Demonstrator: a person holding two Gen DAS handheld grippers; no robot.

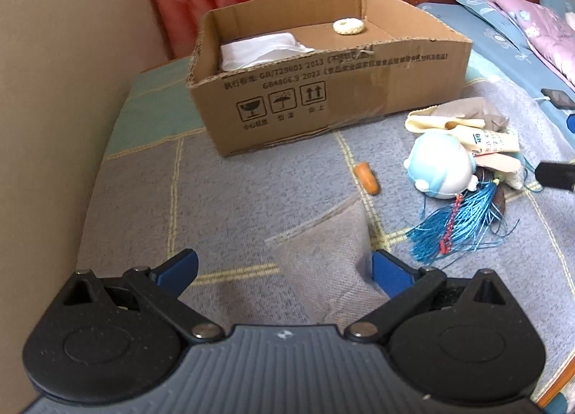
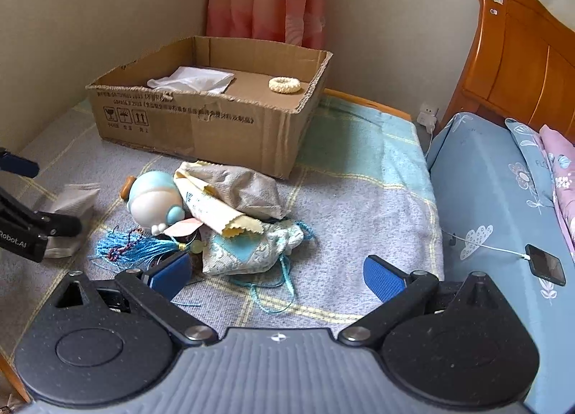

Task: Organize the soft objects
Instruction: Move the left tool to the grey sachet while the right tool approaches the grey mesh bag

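Grey cloth btwn left tool fingers

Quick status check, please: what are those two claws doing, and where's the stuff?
Left gripper open over a grey cloth. Right gripper open, empty, near pouch. Box holds white cloth and ring. Nothing blocking.

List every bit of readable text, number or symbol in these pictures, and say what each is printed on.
"GB/T29601 2013": cardboard box, front wall, upper line; the Chinese characters after it are too blurred to read.
"GB4806.9 2023": same wall, second line.
Three pictograms (broken glass, umbrella, two up arrows): same wall; captions beneath too small.
"Robot.AI": left gripper, seen from the right wrist view, start cut off.
Printing on the cream cloth: too blurred to read.
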